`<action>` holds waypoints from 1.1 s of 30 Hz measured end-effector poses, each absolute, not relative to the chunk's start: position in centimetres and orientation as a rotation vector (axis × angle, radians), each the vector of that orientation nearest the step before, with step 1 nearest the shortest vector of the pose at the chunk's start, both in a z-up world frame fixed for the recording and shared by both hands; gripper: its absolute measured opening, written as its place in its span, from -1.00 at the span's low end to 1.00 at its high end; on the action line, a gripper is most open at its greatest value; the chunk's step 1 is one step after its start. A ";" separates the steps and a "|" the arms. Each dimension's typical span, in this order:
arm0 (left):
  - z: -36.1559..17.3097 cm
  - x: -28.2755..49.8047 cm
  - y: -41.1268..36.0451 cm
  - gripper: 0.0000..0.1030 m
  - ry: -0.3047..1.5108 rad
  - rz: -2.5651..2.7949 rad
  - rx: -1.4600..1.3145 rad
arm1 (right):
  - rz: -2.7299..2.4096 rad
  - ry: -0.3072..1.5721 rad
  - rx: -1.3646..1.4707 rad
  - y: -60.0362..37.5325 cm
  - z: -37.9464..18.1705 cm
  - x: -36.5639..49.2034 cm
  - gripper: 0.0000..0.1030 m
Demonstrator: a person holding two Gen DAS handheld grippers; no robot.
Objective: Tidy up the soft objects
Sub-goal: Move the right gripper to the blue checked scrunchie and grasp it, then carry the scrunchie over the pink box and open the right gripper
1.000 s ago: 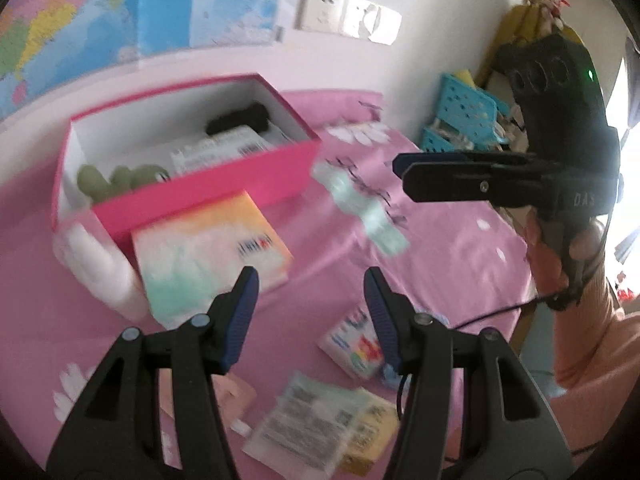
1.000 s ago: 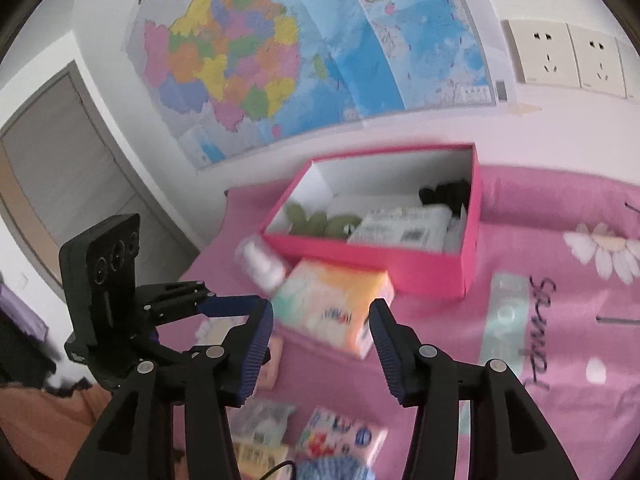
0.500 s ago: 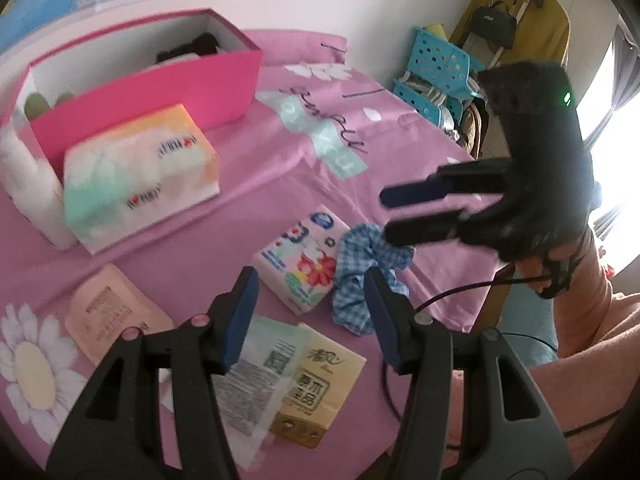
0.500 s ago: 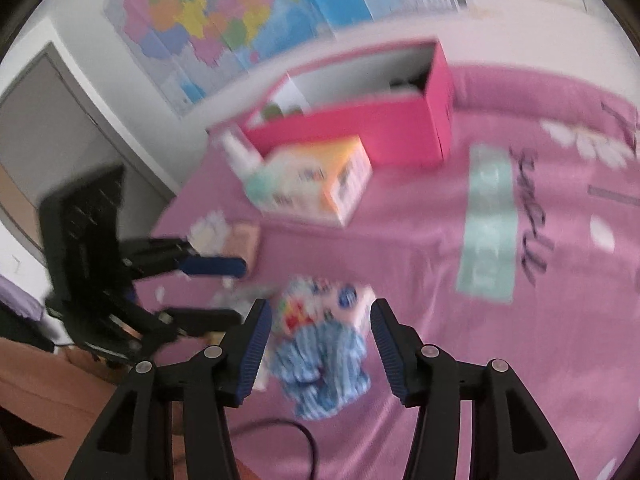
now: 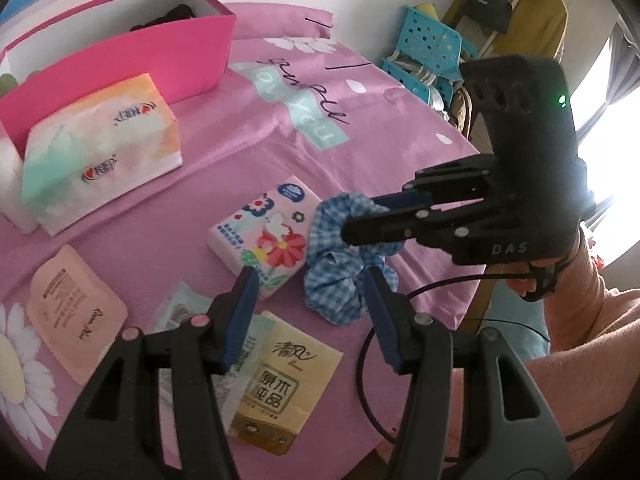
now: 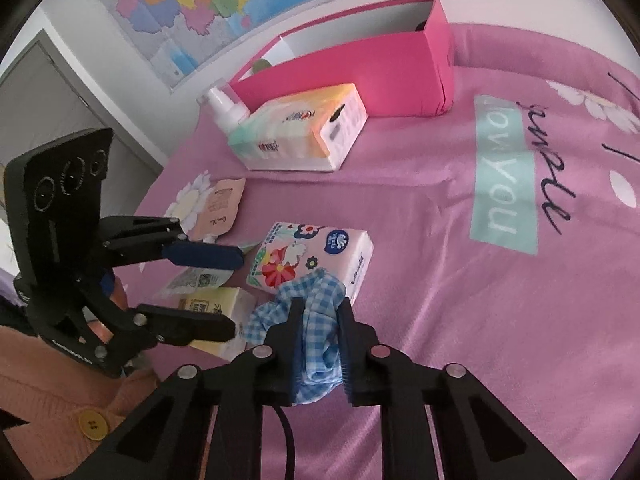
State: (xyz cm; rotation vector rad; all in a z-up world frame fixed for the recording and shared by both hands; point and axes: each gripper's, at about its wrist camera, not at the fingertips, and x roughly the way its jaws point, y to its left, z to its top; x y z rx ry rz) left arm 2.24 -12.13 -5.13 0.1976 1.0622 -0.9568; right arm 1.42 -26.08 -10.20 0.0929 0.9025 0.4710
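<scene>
- Two large things are framing the scene: the pink flower-printed cloth [image 6: 460, 240] covering the counter, and the open pink cardboard box [image 6: 360, 60] sitting at its far side, the likely place for the soft items.
- One big pastel soft-pack of tissues [image 6: 300, 132] is lying just in front of the box.
- Next in size, the small floral pocket tissue pack [image 6: 312, 256] is lying near the counter's front edge, touching the scrunchie.
- Smaller again, the blue-and-white checked fabric scrunchie [image 6: 316, 300] is sitting against that pack, bunched between the pads of the right hand-held gripper [image 6: 320, 312], whose jaws have just been closing and are now pinching the cloth; I judge it ready for lifting to the box.
- Lastly, the left hand-held gripper [image 5: 310, 276] is hovering part-open and empty above the floral pack.
</scene>
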 end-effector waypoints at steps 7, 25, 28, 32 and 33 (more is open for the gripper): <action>-4.7 2.3 -12.7 0.10 1.059 -0.997 0.180 | 0.522 0.832 0.095 -25.6 -7.7 0.8 -0.78; 2.0 7.7 -11.9 -0.21 0.850 -0.934 0.110 | 0.584 0.607 0.005 -23.2 1.1 5.2 -0.78; 2.8 9.3 -11.9 -0.34 0.839 -0.921 0.092 | 0.595 0.587 0.012 -23.2 2.0 6.6 -0.78; 4.0 11.3 -12.3 -0.46 0.818 -0.880 0.105 | 0.592 0.565 0.012 -23.3 3.1 8.9 -0.78; 4.2 11.6 -12.4 -0.49 0.814 -0.870 0.108 | 0.586 0.562 0.012 -23.4 3.3 9.3 -0.78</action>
